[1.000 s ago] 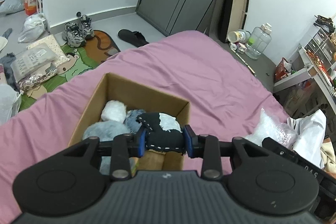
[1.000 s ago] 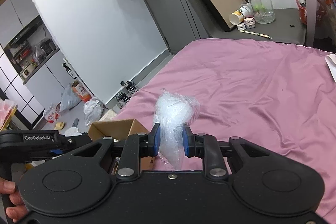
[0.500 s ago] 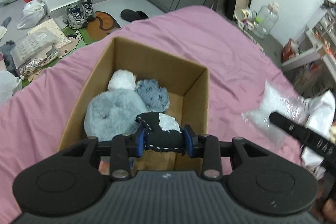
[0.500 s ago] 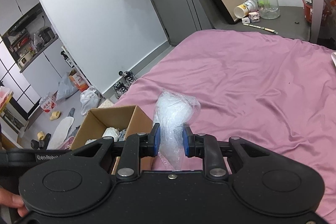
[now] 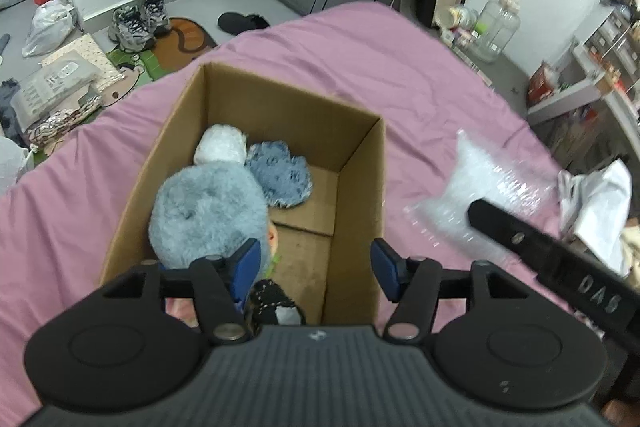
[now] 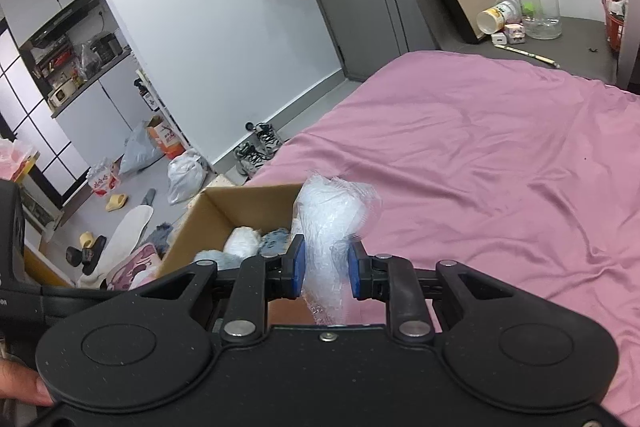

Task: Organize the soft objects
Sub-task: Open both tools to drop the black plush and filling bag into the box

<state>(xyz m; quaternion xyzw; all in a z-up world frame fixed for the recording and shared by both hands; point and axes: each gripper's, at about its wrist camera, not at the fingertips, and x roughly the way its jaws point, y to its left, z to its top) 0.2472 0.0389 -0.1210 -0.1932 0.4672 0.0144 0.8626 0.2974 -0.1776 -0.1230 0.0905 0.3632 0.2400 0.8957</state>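
Left fingers [image 5: 246, 263] spread above black-white plush [image 5: 274, 307]; right fingers [image 6: 297, 269] pinching bubble wrap [image 6: 332, 223].

Left gripper [image 5: 316, 269] points fwd & down, jaws spread wide apart, blue pads [image 5: 247, 265] gripping nothing. Right gripper [image 6: 325, 271] sits to its right, roughly level, jaws pinched close w/ blue pads [image 6: 297, 269] pressing in from both sides. Fingertips of a bare hand [image 6: 22, 387] show at the lower-left edge of the right wrist view.
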